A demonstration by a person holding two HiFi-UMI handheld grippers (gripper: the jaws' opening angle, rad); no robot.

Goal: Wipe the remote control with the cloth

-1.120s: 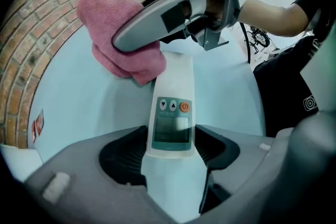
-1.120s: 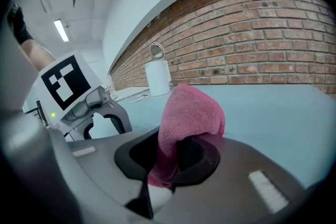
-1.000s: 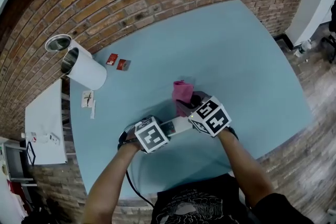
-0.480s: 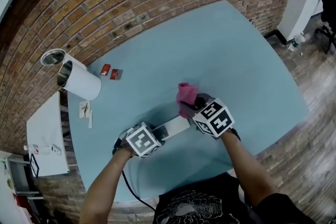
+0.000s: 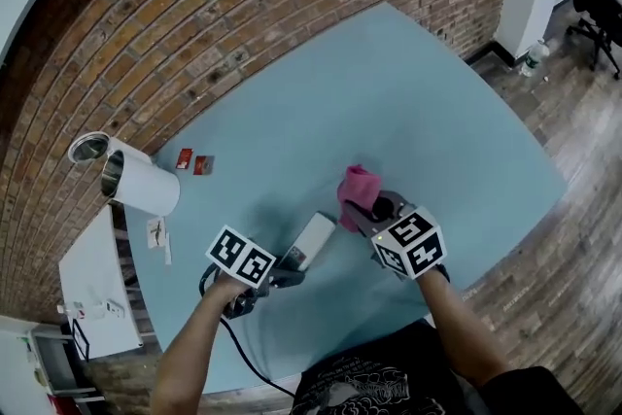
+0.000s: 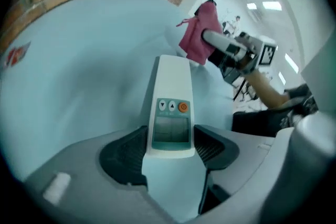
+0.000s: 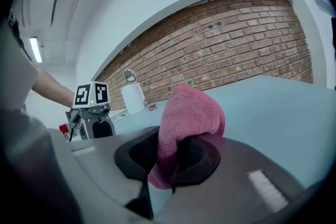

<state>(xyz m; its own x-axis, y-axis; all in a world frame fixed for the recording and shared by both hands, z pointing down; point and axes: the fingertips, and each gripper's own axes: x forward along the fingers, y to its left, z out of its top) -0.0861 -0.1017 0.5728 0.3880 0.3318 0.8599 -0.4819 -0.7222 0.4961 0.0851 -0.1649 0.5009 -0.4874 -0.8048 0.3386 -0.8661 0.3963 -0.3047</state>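
The left claw (image 6: 170, 147) is closed on the display end of the remote control (image 6: 171, 107). Its screen and buttons face up. The remote's long axis runs away from that claw, and its plain end points toward the pink cloth (image 5: 358, 190). The right claw (image 7: 168, 157) is clamped on a bunched fold of the cloth, just beyond the remote's far end. The cloth looks clear of the remote, though the gap is hard to judge.

Past the remote toward the brick wall (image 5: 243, 5) the tabletop (image 5: 408, 112) lies broad and bare. The tabletop's near edge runs close behind both claws, on the person's side of the remote. A white cylinder (image 5: 141, 185) and two red packets (image 5: 191, 162) sit well apart from the remote, on its left toward the wall.
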